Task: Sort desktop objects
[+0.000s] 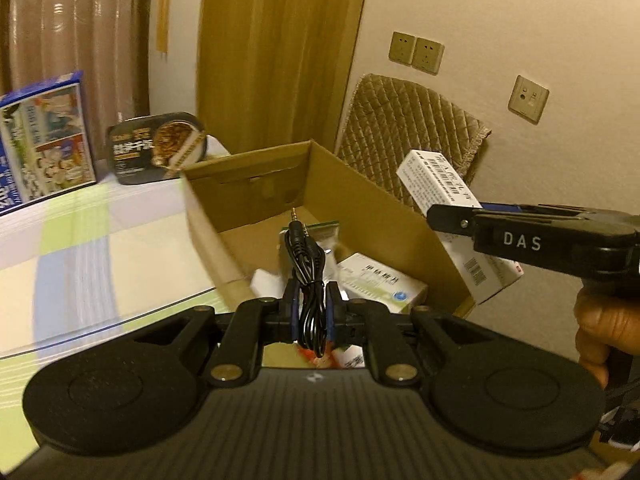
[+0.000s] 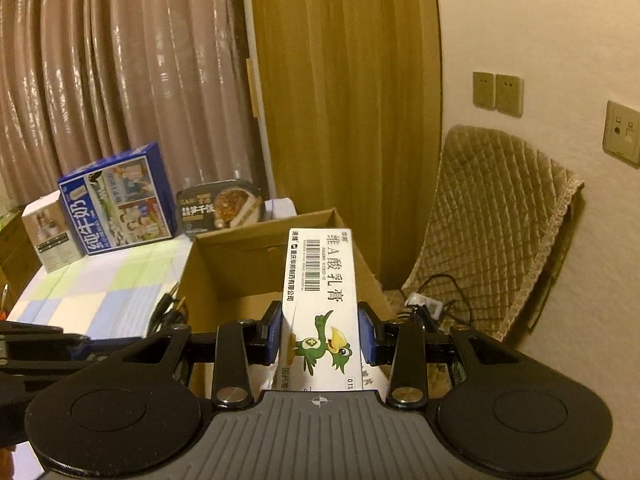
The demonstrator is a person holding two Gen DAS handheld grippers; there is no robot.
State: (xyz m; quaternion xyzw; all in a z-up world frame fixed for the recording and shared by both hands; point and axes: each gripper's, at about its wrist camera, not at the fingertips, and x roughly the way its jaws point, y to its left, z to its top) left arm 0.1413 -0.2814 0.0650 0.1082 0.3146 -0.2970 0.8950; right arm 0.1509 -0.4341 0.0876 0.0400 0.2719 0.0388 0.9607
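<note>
My left gripper (image 1: 312, 306) is shut on a coiled black audio cable (image 1: 306, 264), its plugs sticking up over the open cardboard box (image 1: 248, 188). Inside the box lie a white medicine carton (image 1: 376, 280) and other small packs. My right gripper (image 2: 322, 330) is shut on a long white ointment box (image 2: 320, 292) with a green bird printed on it, held just before the cardboard box (image 2: 240, 264). In the left wrist view the right gripper (image 1: 436, 214) reaches in from the right with the white ointment box (image 1: 440, 180) above the cardboard box's right wall.
A checked tablecloth (image 1: 100, 248) covers the table. At its back stand a blue milk carton box (image 2: 116, 208), a black instant-meal tray (image 2: 220, 206) and a small white box (image 2: 50, 236). A quilted chair (image 2: 492, 216) and a power strip (image 2: 420, 302) sit to the right.
</note>
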